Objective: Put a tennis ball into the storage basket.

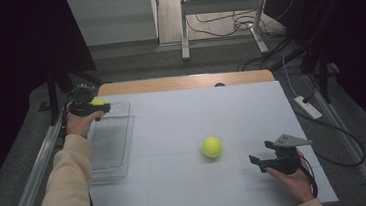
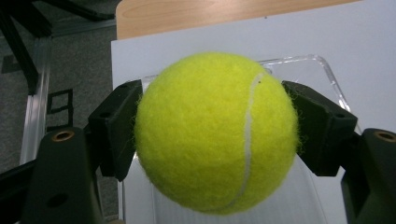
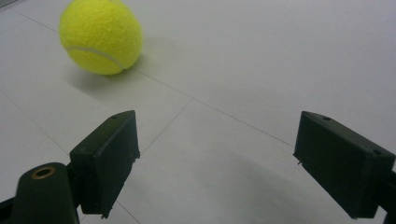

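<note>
My left gripper (image 1: 100, 106) is shut on a yellow tennis ball (image 2: 215, 132), its two black pads pressing the ball's sides. It hangs over the far end of a clear plastic tray (image 1: 109, 139) at the table's left; the held ball (image 1: 98, 102) peeks out above the jaws. A second tennis ball (image 1: 211, 146) lies loose on the white table near the middle. My right gripper (image 1: 257, 160) rests low at the front right, open, nothing between its jaws. In the right gripper view the loose ball (image 3: 101, 36) lies ahead and to the left of the open gripper (image 3: 212, 158).
The white tabletop (image 1: 182, 118) has a wooden strip (image 1: 184, 82) along its far edge. Metal rails run along both sides of the table. On the floor beyond stand a table frame (image 1: 223, 14) and loose cables; a power strip (image 1: 308, 106) lies at the right.
</note>
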`<state>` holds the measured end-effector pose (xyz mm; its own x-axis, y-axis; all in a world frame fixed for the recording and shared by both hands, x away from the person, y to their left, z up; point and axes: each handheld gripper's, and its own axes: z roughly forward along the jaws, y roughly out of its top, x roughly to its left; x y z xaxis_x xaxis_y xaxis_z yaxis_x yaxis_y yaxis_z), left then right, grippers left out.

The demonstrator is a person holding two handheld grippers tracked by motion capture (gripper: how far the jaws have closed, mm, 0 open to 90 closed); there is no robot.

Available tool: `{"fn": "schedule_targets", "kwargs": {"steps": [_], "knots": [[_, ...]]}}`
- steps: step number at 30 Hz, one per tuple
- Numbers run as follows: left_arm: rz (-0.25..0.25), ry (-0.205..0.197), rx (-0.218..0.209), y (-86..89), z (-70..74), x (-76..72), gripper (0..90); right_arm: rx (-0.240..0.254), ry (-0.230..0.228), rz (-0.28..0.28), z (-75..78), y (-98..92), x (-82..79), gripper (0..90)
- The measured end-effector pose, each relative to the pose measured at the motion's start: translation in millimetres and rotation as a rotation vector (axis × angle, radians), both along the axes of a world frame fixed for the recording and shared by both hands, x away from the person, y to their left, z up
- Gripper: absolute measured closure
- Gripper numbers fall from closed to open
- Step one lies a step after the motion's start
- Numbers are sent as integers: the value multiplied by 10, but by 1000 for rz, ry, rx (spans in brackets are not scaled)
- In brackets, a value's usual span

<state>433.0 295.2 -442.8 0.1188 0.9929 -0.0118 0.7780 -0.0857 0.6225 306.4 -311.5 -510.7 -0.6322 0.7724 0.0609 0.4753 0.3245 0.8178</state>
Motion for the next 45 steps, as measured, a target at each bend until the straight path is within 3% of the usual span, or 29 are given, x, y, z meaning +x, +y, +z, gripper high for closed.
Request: {"fn": "schedule_targets", "kwargs": {"steps": [8, 14, 27, 38, 42, 45], "knots": [[-4, 51, 21, -2, -106, 56, 262, -5, -1, -1, 0, 0, -2, 138], [-7, 69, 39, -28, -141, 81, 261, -6, -1, -1, -5, -5, -3, 138], [1, 97, 35, -29, -250, 87, 260, -8, -2, -3, -4, -9, -4, 139], [3, 82, 37, -17, -231, 73, 258, -10, -4, -5, -4, -8, -3, 140], [4, 59, 29, -27, -202, 64, 182, -8, -5, -5, -2, -9, -3, 140], [8, 42, 47, -64, -139, 55, 136, -8, -4, -3, -4, -7, -3, 140]]}}
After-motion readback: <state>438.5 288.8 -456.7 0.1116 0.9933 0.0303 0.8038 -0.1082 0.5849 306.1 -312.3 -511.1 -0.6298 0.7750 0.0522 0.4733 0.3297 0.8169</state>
